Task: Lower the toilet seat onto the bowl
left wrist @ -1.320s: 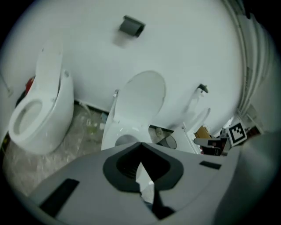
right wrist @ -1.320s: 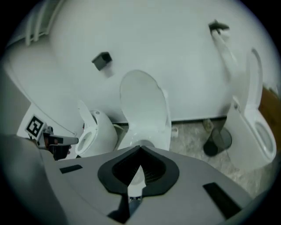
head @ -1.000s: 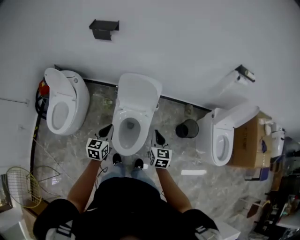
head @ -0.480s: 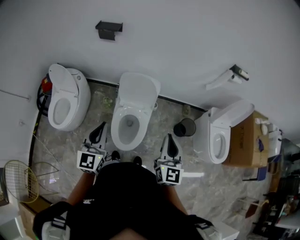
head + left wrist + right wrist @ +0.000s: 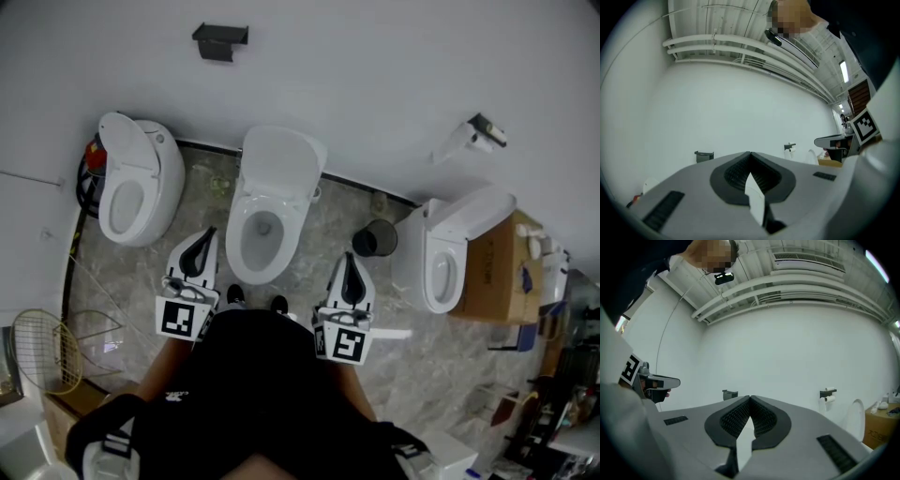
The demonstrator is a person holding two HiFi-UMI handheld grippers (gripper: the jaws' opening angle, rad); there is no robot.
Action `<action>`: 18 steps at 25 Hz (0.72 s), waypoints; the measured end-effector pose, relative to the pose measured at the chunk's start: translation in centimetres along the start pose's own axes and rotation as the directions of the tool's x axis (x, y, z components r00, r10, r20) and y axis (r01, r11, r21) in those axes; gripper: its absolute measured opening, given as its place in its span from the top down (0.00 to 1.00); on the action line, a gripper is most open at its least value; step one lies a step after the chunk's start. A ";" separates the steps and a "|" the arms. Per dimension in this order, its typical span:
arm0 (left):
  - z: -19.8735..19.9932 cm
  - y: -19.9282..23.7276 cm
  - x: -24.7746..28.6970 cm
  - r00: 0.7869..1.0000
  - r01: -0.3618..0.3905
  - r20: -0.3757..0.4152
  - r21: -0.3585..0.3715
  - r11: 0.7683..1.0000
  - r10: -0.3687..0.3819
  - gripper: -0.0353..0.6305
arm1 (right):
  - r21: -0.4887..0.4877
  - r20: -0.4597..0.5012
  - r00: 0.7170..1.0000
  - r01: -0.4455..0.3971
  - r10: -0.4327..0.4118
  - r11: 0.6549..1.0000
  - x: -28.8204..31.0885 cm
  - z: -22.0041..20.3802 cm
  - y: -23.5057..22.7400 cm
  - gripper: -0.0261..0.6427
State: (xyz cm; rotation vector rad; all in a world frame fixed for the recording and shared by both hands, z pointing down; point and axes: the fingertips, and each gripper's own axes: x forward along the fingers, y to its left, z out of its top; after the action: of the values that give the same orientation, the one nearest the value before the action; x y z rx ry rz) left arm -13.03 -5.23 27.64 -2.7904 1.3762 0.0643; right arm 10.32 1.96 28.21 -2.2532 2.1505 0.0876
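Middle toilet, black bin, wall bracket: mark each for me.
middle toilet (image 5: 278, 169), head view, on its raised lid
black bin (image 5: 375, 239), head view, on its middle
wall bracket (image 5: 220, 41), head view, on its dark body

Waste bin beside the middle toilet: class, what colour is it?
The waste bin is dark grey, seen best in the head view.

The middle toilet (image 5: 267, 220) stands against the wall (image 5: 375, 84), between the left toilet (image 5: 136, 192) and the right toilet (image 5: 445, 258). A bin (image 5: 375, 237) sits between the middle and right ones. A cardboard box (image 5: 502, 277) lies just right of the right toilet.
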 end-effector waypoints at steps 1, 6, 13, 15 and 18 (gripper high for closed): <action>-0.2 0.1 0.0 1.000 -0.001 -0.008 0.002 1.000 0.001 0.94 | 0.000 -0.001 1.000 -0.001 0.001 1.000 -0.1 0.0 0.1 0.93; -0.1 0.5 -0.4 1.000 -0.009 -0.014 0.012 1.000 0.009 0.94 | -0.015 -0.007 1.000 -0.001 0.000 1.000 -0.3 -0.1 0.3 0.93; 0.3 0.7 -0.4 1.000 -0.023 -0.017 0.016 1.000 0.023 0.94 | -0.021 0.025 1.000 -0.005 0.006 1.000 -0.1 0.7 0.3 0.93; 0.3 1.1 -0.4 0.999 -0.033 -0.021 0.017 0.999 0.033 0.94 | -0.022 0.023 1.000 -0.006 0.006 1.000 0.0 0.4 0.4 0.93; 0.5 1.4 -0.6 0.999 -0.038 -0.016 0.016 0.999 0.038 0.94 | -0.030 0.023 1.000 -0.010 0.011 1.000 0.2 0.6 0.8 0.93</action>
State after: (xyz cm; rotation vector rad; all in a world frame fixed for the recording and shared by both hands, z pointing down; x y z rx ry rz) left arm -14.58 -5.58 27.14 -2.7586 1.4276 0.0314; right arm 9.49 1.77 27.61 -2.2450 2.1644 0.1459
